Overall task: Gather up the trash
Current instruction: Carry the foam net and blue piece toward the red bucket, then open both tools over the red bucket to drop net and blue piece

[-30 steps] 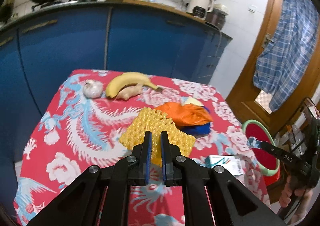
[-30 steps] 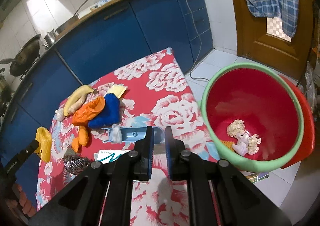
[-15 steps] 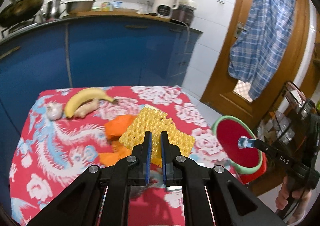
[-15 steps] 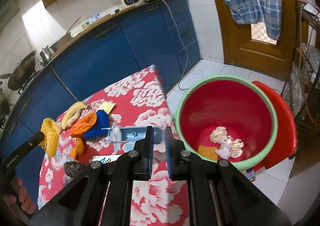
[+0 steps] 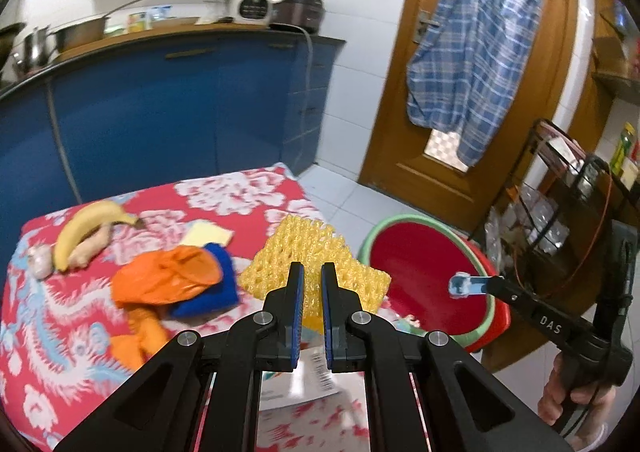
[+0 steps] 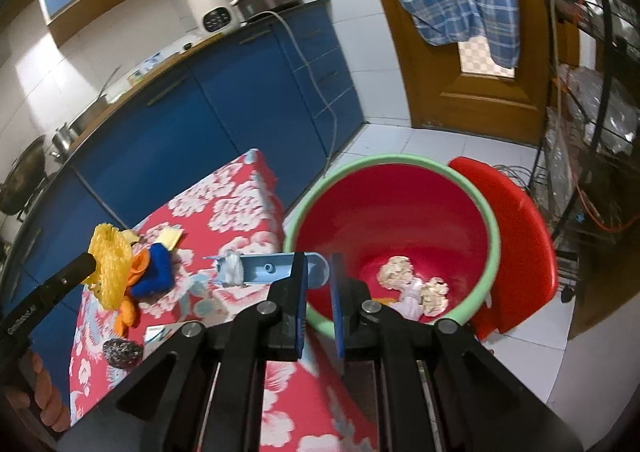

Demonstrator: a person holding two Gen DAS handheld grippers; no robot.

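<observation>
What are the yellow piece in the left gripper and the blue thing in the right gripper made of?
Yellow fruit net, held in the left gripper: looks like soft foam mesh, matte, with open diamond cells. Light blue handle, held in the right gripper: looks like smooth, slightly glossy moulded hard plastic; the whitish wad at its far end is unclear.

Blue cabinets [image 5: 168, 112] line the far white-tiled wall [image 5: 352, 12]; right, a wooden door [image 5: 404, 100] with a hanging plaid cloth [image 5: 476, 44]; pale tiled floor [image 6: 560, 364].
</observation>
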